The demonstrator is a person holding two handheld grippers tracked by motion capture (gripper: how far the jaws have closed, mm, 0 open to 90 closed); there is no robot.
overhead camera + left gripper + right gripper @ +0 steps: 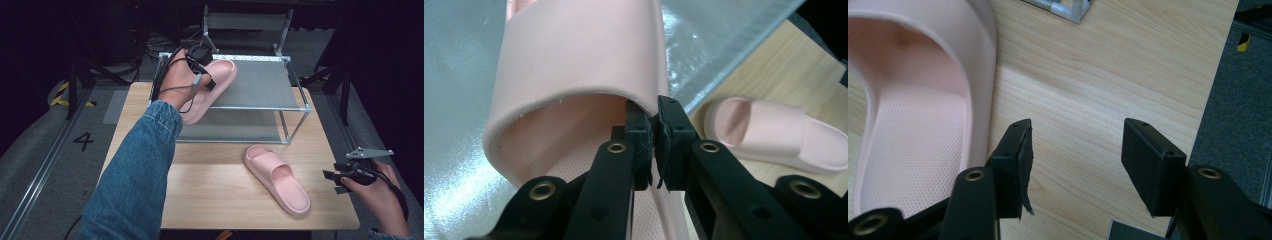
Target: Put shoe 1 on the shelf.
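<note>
A pink slipper (215, 82) is held over the left end of the rack's top shelf (260, 85), its heel hanging off the shelf's left front. My left gripper (200, 75) is shut on the edge of its strap (574, 50), the black pads (669, 135) pinching the strap's rim. A second pink slipper (277, 178) lies flat on the wooden table (220, 190), at front right. My right gripper (335, 181) stands open just right of it near the table's right edge, nothing between its fingers (1143, 160); that slipper's heel (913, 130) is to its left.
A two-level metal rack with grey mesh shelves (235, 127) stands at the table's back. The table's right edge (1213, 90) drops to grey floor. Dark stands and cables surround the table. My denim sleeve (135, 175) crosses the table's left side.
</note>
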